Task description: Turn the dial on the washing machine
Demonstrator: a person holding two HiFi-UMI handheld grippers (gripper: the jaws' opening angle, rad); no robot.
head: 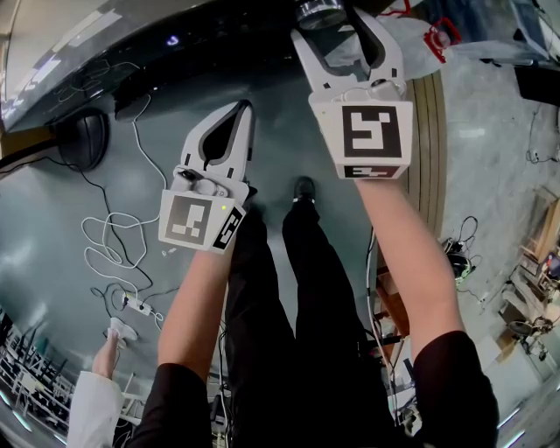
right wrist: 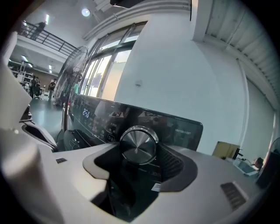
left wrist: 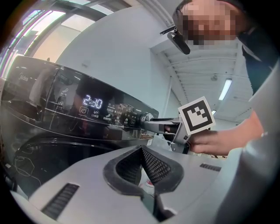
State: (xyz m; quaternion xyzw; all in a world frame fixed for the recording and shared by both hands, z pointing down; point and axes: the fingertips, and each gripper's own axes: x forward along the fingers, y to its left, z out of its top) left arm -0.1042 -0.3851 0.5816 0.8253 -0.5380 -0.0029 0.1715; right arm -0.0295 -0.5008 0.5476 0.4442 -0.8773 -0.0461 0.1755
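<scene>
The washing machine has a black glossy control panel (left wrist: 52, 100) with a lit display (left wrist: 92, 103). Its round metal dial (right wrist: 139, 144) sits between the pads of my right gripper (right wrist: 139, 152), which touch it on both sides. In the head view that right gripper (head: 337, 17) reaches up to the dial (head: 317, 10) at the top edge. From the left gripper view I see the right gripper (left wrist: 162, 126) with its tips at the dial (left wrist: 146, 117). My left gripper (head: 243, 109) hangs lower and to the left, away from the panel, with its jaws (left wrist: 142, 153) together and holding nothing.
White cables (head: 114, 236) and a power strip (head: 136, 306) lie on the grey floor at left, near a dark round base (head: 83, 136). Another person's hand (head: 105, 354) shows at lower left. A wooden strip (head: 429, 131) runs along the right. A standing fan (right wrist: 72, 78) is beyond the machine.
</scene>
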